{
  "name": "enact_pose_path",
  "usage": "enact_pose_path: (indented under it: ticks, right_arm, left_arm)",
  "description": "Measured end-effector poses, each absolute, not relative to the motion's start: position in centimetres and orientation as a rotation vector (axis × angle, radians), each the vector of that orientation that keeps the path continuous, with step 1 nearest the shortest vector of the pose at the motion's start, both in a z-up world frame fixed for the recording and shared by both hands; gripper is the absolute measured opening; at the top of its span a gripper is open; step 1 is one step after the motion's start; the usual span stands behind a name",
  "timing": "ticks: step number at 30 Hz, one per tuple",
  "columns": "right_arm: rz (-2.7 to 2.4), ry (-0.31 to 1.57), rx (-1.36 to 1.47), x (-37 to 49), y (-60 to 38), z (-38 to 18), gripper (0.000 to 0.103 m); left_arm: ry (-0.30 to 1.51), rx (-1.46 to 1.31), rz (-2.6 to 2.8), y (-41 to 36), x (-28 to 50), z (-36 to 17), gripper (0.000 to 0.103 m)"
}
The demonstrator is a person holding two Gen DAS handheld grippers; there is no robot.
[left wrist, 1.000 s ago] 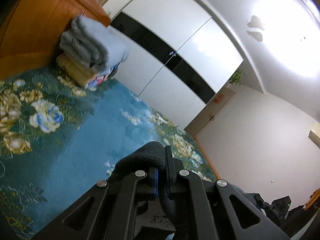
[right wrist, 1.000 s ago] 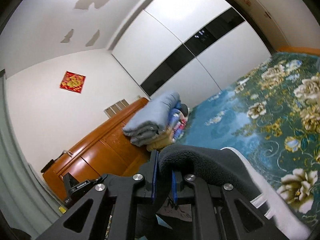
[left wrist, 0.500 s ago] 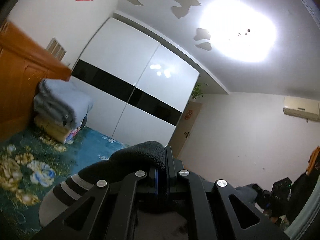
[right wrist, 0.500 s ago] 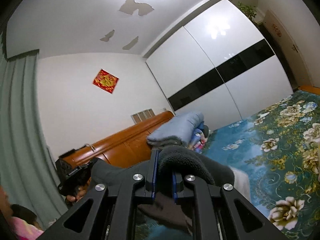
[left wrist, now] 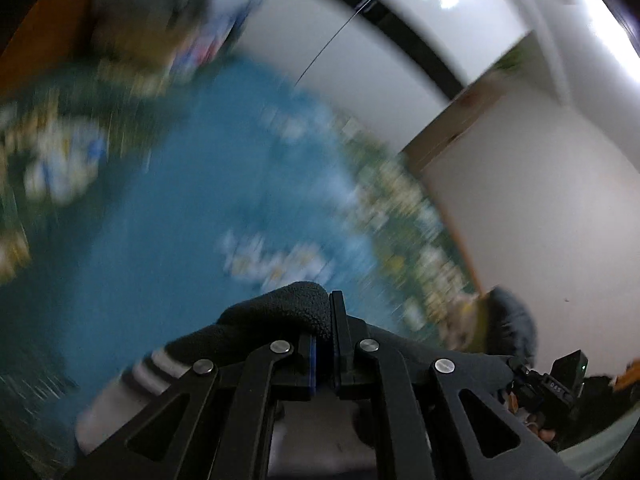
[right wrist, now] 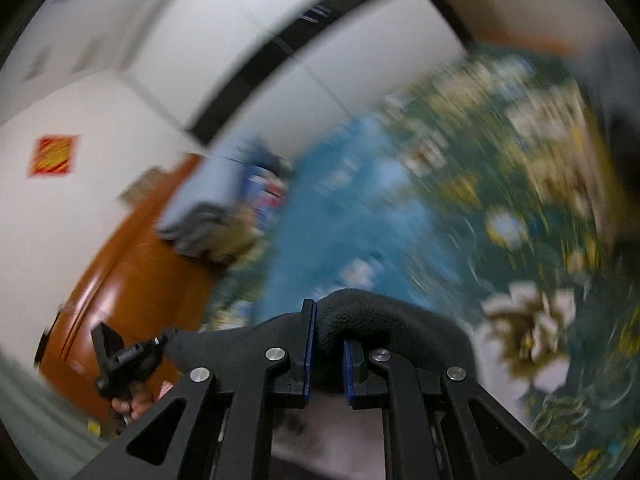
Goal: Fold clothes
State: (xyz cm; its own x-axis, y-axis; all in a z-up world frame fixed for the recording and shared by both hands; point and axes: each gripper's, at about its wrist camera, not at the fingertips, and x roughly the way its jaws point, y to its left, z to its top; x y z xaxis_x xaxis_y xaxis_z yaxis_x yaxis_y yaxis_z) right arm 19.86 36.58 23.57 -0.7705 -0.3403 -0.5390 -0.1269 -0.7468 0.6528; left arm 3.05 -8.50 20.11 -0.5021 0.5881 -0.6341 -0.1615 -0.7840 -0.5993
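Observation:
A dark fleece garment [left wrist: 280, 312] with a striped grey and white cuff [left wrist: 152, 368] hangs from my left gripper [left wrist: 325, 344], which is shut on a fold of it. In the right wrist view the same dark fleece garment [right wrist: 380, 320] bulges over my right gripper [right wrist: 326, 344], shut on its edge. Both hold the cloth above a blue and green flowered bedspread [left wrist: 200, 200]. The other gripper [right wrist: 124, 356] and a hand show at the lower left of the right wrist view. The scene behind is blurred by motion.
Folded grey and blue blankets [right wrist: 212, 208] are stacked at the head of the bed against an orange wooden headboard [right wrist: 132, 280]. A white wardrobe with a black band [right wrist: 280, 40] stands behind. More clothes [left wrist: 508, 320] lie at the bed's far edge.
Both grippers have swung downward fast, from facing the ceiling and wardrobe to facing the bedspread. The garment stays clamped in both.

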Motion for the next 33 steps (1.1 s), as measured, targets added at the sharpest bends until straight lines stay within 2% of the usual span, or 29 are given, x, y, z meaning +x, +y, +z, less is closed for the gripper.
enact_pose_path:
  ticks: [3, 5, 8, 12, 15, 19, 23, 24, 25, 27, 28, 30, 33]
  right_arm:
    - [-2.588, -1.179, 1.151, 17.1, 38.2, 17.9, 0.012]
    - [-2.562, -1.222, 1.2, 15.1, 38.8, 15.8, 0.012]
    - [-2.537, -1.261, 1.241, 12.9, 39.6, 13.9, 0.012]
    - [-2.512, -1.341, 1.223, 10.4, 41.3, 13.1, 0.013]
    - [-2.498, -1.395, 1.265, 8.4, 42.1, 11.4, 0.015]
    - [-2.491, -1.401, 1.364, 6.6, 42.3, 8.5, 0.015]
    - [-2.485, -1.405, 1.364, 6.6, 42.4, 8.0, 0.015]
    - [-2.483, -1.395, 1.351, 6.8, 42.3, 8.3, 0.02]
    - [-2.479, -1.384, 1.336, 6.9, 42.2, 8.6, 0.026]
    - [-2.458, -1.359, 1.295, 7.3, 41.8, 9.6, 0.058]
    - [-2.443, -1.337, 1.255, 7.7, 41.3, 10.5, 0.063]
    - [-2.448, -1.287, 1.193, 8.8, 40.6, 12.1, 0.072]
    - [-2.476, -1.206, 1.054, 11.8, 39.6, 14.8, 0.077]
  left_arm:
    - [-0.681, -1.4, 2.266, -7.3, 0.9, 14.4, 0.006]
    - [-0.734, -1.435, 2.241, -7.3, -0.3, 12.4, 0.006]
    - [-0.802, -1.443, 2.219, -6.9, -2.0, 11.5, 0.006]
    - [-0.804, -1.477, 2.23, -5.2, -6.2, 11.7, 0.006]
    - [-0.798, -1.563, 2.244, -3.7, -8.8, 9.7, 0.006]
    - [-0.822, -1.595, 2.192, -4.1, -8.4, 9.2, 0.006]
    - [-0.846, -1.625, 2.139, -4.5, -8.0, 8.6, 0.006]
    - [-0.852, -1.633, 2.126, -4.6, -7.9, 8.5, 0.008]
    - [-0.858, -1.64, 2.112, -4.7, -7.8, 8.4, 0.014]
    - [-0.869, -1.655, 2.085, -4.9, -7.6, 8.1, 0.027]
    - [-0.875, -1.656, 2.072, -5.0, -7.4, 8.1, 0.034]
    - [-0.885, -1.547, 2.054, -6.9, -5.5, 10.7, 0.038]
    - [-0.812, -1.45, 2.186, -10.6, -1.9, 13.4, 0.052]
